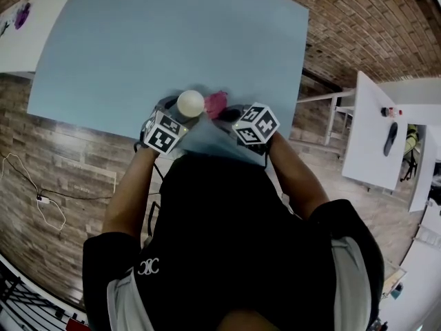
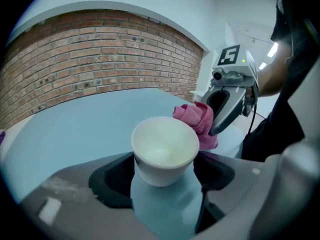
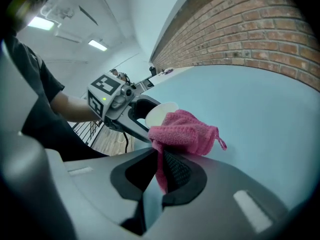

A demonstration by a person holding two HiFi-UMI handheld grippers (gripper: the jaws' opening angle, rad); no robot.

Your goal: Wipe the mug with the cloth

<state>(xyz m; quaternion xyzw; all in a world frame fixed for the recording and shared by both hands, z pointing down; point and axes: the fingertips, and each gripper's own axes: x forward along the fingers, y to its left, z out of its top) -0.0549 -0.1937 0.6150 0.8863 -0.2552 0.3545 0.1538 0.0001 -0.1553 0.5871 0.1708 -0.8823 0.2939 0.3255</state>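
**First speaker:** What does the head view show?

**Second speaker:** It shows a person in a dark top from above, at the near edge of a pale blue table (image 1: 172,47). The left claw (image 1: 172,119) and the right claw (image 1: 234,114) come together there. A white mug (image 1: 191,103) sits at the left claw. A pink cloth (image 1: 216,104) is just beside the mug on its right.

**First speaker:** And the left gripper view?

**Second speaker:** The left claw's (image 2: 165,184) two jaws press on the mug's (image 2: 165,151) lower sides. The mug is upright, mouth up and empty. The cloth (image 2: 197,121) is bunched at the far right of the rim, held by the right claw (image 2: 227,104). It cannot be told whether the cloth touches the rim. A brick wall (image 2: 100,54) stands behind the table.

**First speaker:** The right gripper view?

**Second speaker:** The right claw's (image 3: 162,174) jaws are pinched on a fold of the cloth (image 3: 182,131), with the rest bunched above them. Beyond the cloth, the mug's (image 3: 160,113) rim shows in the left claw (image 3: 127,114).
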